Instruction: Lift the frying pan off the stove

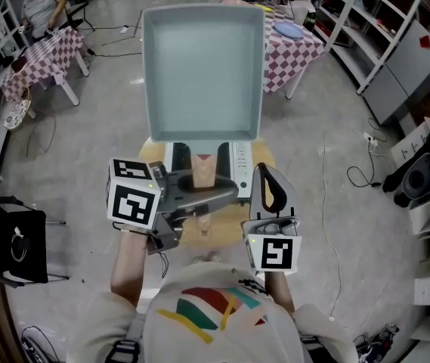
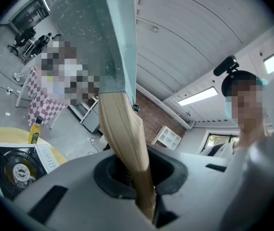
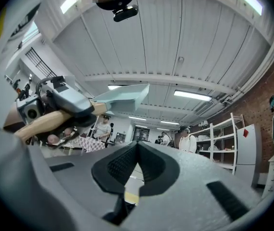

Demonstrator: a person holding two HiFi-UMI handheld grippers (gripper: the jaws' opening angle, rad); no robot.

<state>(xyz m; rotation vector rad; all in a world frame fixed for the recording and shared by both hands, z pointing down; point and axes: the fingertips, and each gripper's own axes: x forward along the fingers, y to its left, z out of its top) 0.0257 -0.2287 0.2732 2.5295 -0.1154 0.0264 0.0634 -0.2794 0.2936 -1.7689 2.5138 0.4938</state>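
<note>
The square pale-blue frying pan (image 1: 202, 70) hangs in the air well above the stove (image 1: 239, 161), tilted up toward the head camera. Its wooden handle (image 1: 203, 174) runs down into my left gripper (image 1: 199, 197), which is shut on it. In the left gripper view the handle (image 2: 124, 143) sits pinched between the jaws, the pan (image 2: 98, 37) rises above, and the stove (image 2: 16, 165) lies far below at the left. My right gripper (image 1: 269, 187) is held beside the left one, pointing up, shut and empty. Its view shows the pan (image 3: 122, 97) and the left gripper (image 3: 64, 100).
The stove stands on a small round yellow table (image 1: 154, 153) with an oil bottle (image 2: 34, 130) on it. Checkered tables (image 1: 48, 55) (image 1: 294, 48) stand behind, a person (image 1: 42, 2) sits at the back left, and white shelves (image 1: 373, 21) line the right. Cables lie on the floor.
</note>
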